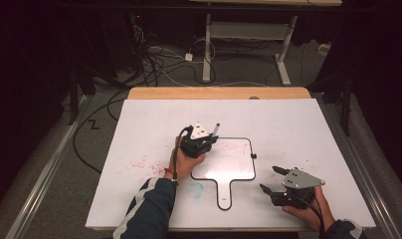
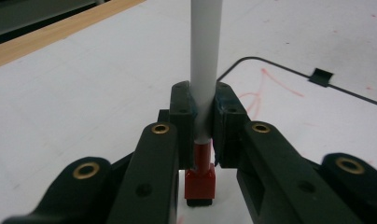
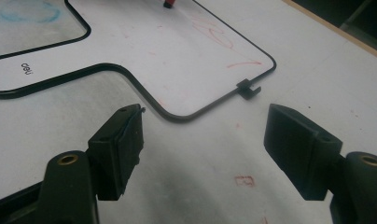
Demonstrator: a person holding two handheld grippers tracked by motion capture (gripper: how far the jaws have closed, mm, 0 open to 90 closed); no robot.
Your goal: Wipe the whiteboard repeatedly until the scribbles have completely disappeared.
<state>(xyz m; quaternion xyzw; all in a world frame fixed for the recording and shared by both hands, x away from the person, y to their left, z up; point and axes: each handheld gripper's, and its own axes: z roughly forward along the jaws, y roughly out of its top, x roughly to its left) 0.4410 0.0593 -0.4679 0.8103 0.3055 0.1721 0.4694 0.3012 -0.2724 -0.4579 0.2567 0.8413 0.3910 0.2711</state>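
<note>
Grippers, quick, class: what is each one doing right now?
Left gripper: closed on the marker.
Right gripper: open, holding nothing.

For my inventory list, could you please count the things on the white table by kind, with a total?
White handheld whiteboard with black rim: 1
White marker pen with red end, held in the left claw: 1
Hand-held black claw tools, left and right: 2
Total: 4

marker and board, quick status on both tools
Left tool shut on the marker, tip down on the handled whiteboard. Right tool open, empty, beside the board's near right corner. Red scribbles on the board; nothing in the way.
</note>
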